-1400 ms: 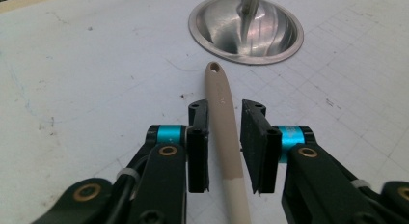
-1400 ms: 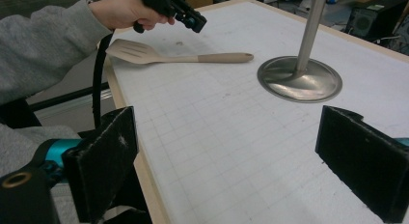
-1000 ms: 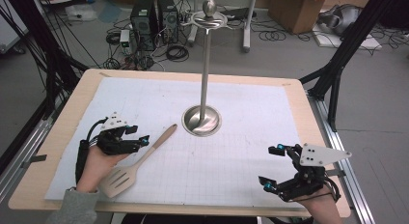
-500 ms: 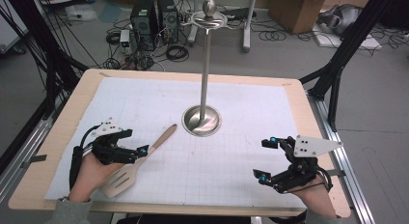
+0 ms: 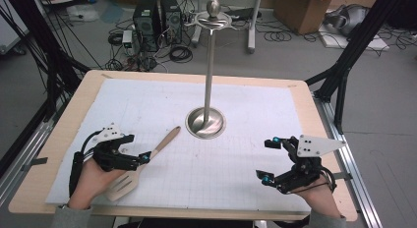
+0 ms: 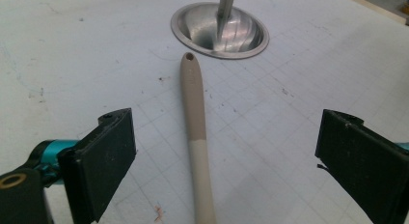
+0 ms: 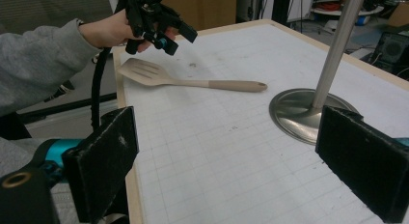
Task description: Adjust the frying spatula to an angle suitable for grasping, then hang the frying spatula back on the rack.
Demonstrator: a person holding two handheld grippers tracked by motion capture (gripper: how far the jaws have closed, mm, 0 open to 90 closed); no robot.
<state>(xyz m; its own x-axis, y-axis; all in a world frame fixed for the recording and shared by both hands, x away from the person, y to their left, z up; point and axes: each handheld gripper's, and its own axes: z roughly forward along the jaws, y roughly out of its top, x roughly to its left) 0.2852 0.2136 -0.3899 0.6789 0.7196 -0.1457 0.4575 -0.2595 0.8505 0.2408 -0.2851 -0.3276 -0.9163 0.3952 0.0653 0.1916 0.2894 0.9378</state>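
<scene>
So far little of the work looks done: the spatula (image 5: 142, 161) lies flat on the white mat (image 5: 196, 105), its slotted blade towards the person's side and its handle pointing at the round base of the metal stand (image 5: 206, 124), the tip near the base but not touching it. The left gripper (image 5: 146, 156) hovers over the handle with its jaws apart; they have just been opening, and in the left gripper view the handle runs up between the two black pads (image 6: 103, 161) without either one pressing on it, so nothing is held. The right gripper (image 5: 269, 159) rests well apart at the other side of the mat, its jaws wide and bare, looking across at the stand and the spatula (image 7: 188, 79). The stand's hooks at the top (image 5: 212, 19) carry nothing. If the aim is to hang the spatula by the hole in its handle (image 6: 189, 56), then all of that is probably left: closing on the handle, lifting, and bringing the hole onto a hook. The spatula may equally have just been set down, in which case the job is nearly over.
</scene>
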